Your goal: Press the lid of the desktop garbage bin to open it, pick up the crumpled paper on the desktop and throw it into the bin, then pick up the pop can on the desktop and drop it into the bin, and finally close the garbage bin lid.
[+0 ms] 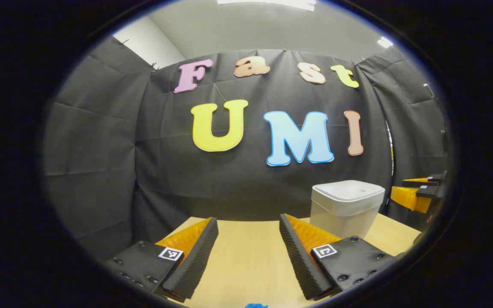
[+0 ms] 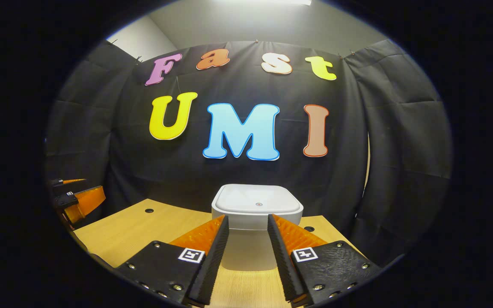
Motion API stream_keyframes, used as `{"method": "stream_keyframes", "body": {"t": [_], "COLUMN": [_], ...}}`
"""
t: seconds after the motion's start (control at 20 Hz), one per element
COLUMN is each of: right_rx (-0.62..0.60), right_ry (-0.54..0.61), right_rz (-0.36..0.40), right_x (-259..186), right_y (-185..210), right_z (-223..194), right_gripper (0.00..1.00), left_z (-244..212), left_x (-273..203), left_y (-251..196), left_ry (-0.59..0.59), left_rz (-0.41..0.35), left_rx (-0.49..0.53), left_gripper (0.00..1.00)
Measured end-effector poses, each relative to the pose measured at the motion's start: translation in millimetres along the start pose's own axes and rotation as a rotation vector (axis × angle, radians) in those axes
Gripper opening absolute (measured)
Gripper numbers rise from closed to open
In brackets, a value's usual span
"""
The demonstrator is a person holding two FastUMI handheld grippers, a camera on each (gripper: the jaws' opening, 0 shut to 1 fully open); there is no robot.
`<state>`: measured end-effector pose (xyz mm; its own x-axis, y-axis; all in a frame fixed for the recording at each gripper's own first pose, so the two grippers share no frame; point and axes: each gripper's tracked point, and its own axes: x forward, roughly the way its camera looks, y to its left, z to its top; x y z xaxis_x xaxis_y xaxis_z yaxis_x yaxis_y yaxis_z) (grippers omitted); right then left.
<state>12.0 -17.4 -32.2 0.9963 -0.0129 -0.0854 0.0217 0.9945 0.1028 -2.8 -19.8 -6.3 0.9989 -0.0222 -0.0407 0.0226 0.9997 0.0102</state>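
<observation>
Lid (image 2: 257,200) down; right hand-held gripper (image 2: 247,222) faces it, fingers apart; an off-centre press could shove the bin (image 2: 246,252) across the counter (image 2: 144,233).

Booth interior | black cloth wall (image 2: 392,128) hangs creased and pinned along its top edge on three sides | pale wood desk (image 1: 246,261) meets the cloth, round cable holes (image 2: 149,210) in its surface | grey ceiling (image 1: 246,30) above carries lit strip lights (image 1: 268,3)
</observation>
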Motion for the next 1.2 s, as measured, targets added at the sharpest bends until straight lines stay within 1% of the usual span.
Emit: {"method": "stream_keyframes", "body": {"t": [0.1,0.15,0.2,0.25,0.3,0.35,0.4,0.5,0.6,0.8,0.95,1.0,1.1,1.15,1.2], "right_rx": [0.011,0.014,0.010,0.002,0.004,0.011,0.020,0.024,0.020,0.077,0.108,0.097,0.059,0.051,0.055], "right_ry": [0.005,0.006,0.001,0.001,-0.005,-0.005,0.000,0.013,0.013,0.025,0.029,0.027,0.026,0.028,0.031], "right_rz": [-0.018,-0.015,-0.012,-0.056,-0.075,-0.057,-0.046,-0.040,-0.038,-0.012,0.003,0.005,-0.004,-0.003,0.003], "right_x": [2.1,2.1,2.7,0.1,-1.2,1.5,4.6,7.5,12.8,23.9,51.1,60.1,78.5,86.1,93.8], "right_y": [-5.9,-6.0,-5.8,-16.8,-19.9,-18.0,-17.2,-18.1,-22.0,-21.2,-25.9,-27.4,-32.8,-33.5,-33.2], "right_z": [-3.6,-3.4,-2.9,-2.9,-3.7,-4.2,-6.4,-11.3,-13.2,-13.7,-11.3,-9.1,-7.9,-8.2,-7.4], "right_gripper": [0.44,0.40,0.39,0.39,0.22,0.05,0.05,0.04,0.01,0.00,0.00,0.00,0.00,0.00,0.00], "left_z": [-0.4,-0.8,-2.1,-3.0,-4.0,-5.2,-6.0,-8.8,-11.6,-14.4,-17.8,-18.1,-20.2,-21.4,-23.1], "left_x": [0.4,-1.6,-2.5,-2.0,-1.6,-2.2,-3.4,-4.4,-5.1,-6.1,-6.4,-8.0,-13.1,-14.0,-14.1], "left_y": [-1.6,-1.0,-0.6,-0.5,-0.1,-0.3,-0.2,-1.0,-1.2,3.6,8.9,11.6,15.0,17.0,19.3], "left_ry": [0.000,0.003,0.006,0.009,0.011,0.013,0.012,0.020,0.025,0.033,0.045,0.047,0.049,0.054,0.061], "left_rz": [0.000,0.001,0.002,0.004,0.006,0.008,0.010,0.009,0.014,0.031,0.047,0.053,0.067,0.075,0.083], "left_rx": [-0.004,-0.009,-0.013,-0.017,-0.018,-0.018,-0.019,-0.026,-0.030,-0.040,-0.041,-0.040,-0.042,-0.044,-0.046], "left_gripper": [0.96,0.96,0.96,0.96,0.96,0.96,0.94,0.96,0.94,0.94,0.94,0.96,0.94,0.96,0.94]}}
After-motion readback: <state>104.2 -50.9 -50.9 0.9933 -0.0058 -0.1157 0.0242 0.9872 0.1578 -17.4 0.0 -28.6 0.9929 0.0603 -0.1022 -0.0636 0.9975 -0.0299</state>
